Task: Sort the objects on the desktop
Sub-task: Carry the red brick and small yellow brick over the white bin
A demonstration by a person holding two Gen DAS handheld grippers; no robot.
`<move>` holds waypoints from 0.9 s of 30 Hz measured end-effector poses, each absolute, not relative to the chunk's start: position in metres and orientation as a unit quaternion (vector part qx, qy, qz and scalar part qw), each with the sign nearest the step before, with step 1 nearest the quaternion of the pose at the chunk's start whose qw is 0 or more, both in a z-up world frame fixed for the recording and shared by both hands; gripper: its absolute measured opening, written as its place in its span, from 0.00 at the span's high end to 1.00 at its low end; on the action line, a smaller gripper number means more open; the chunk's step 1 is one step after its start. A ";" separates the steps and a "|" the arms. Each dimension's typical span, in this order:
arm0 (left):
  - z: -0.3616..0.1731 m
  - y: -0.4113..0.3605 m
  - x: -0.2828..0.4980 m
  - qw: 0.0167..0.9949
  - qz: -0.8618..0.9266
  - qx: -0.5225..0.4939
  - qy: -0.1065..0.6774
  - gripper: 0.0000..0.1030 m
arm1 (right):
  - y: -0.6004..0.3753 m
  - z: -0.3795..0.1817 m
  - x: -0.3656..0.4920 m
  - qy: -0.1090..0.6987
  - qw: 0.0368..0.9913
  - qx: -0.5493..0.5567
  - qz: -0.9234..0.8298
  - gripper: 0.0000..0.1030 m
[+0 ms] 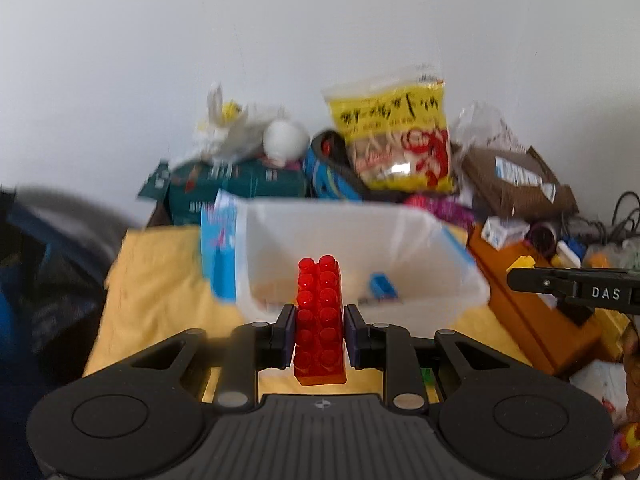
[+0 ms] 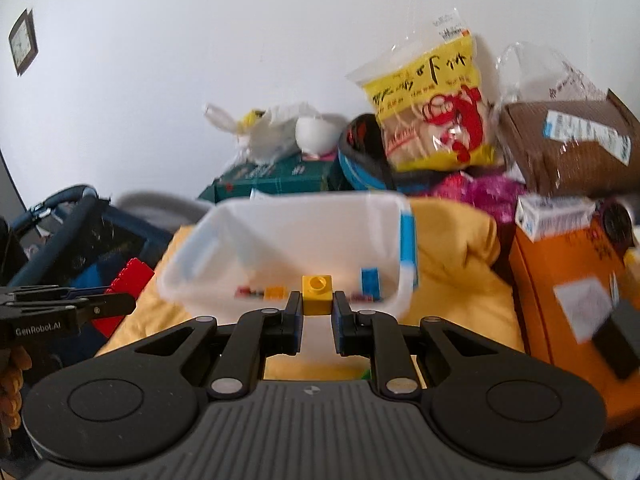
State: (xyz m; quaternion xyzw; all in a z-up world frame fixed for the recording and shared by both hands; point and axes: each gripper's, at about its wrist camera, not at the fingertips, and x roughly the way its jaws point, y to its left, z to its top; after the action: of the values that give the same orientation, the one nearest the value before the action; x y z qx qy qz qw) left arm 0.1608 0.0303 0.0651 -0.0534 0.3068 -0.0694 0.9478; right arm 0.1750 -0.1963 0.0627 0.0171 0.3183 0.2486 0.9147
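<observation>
- Two tools hover before a translucent plastic bin (image 2: 288,232).
- Left tool (image 1: 319,326) clamps a long red brick (image 1: 319,320).
- Right tool (image 2: 317,312) pinches a small yellow brick (image 2: 317,294).

Glossy plastic red brick (image 1: 319,320), translucent bin (image 1: 460,280)

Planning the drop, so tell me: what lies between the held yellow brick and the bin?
Nothing: in the right wrist view the yellow brick sits directly before the bin, no object between.
</observation>
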 end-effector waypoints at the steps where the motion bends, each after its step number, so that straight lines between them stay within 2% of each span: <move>1: 0.070 0.031 0.167 0.949 -0.070 -0.053 0.304 0.73 | -0.195 0.068 0.183 0.319 0.914 0.021 0.249 0.83; 13: 0.088 0.030 0.236 0.943 -0.054 -0.055 0.324 0.70 | -0.163 0.076 0.243 0.341 0.908 -0.013 0.242 0.83; 14: 0.086 0.029 0.241 0.943 -0.043 -0.050 0.328 0.55 | -0.160 0.074 0.246 0.342 0.909 -0.018 0.239 0.79; 15: 0.083 0.029 0.245 0.941 -0.029 -0.048 0.334 0.46 | -0.157 0.072 0.250 0.343 0.909 -0.021 0.234 0.71; 16: 0.081 0.030 0.247 0.941 -0.016 -0.047 0.334 0.33 | -0.153 0.068 0.254 0.347 0.909 -0.026 0.231 0.50; 17: 0.079 0.031 0.247 0.942 -0.010 -0.046 0.332 0.32 | -0.151 0.066 0.256 0.344 0.909 -0.029 0.231 0.44; 27: 0.038 0.052 0.189 0.937 -0.043 -0.033 0.346 0.32 | -0.167 0.060 0.213 0.314 0.912 -0.038 0.261 0.45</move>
State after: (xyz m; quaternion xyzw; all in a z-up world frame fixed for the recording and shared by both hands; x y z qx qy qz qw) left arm 0.1889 0.0516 0.0384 -0.0334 0.3460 -0.0426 0.9367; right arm 0.2129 -0.1671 0.0597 -0.0385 0.3142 0.2613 0.9119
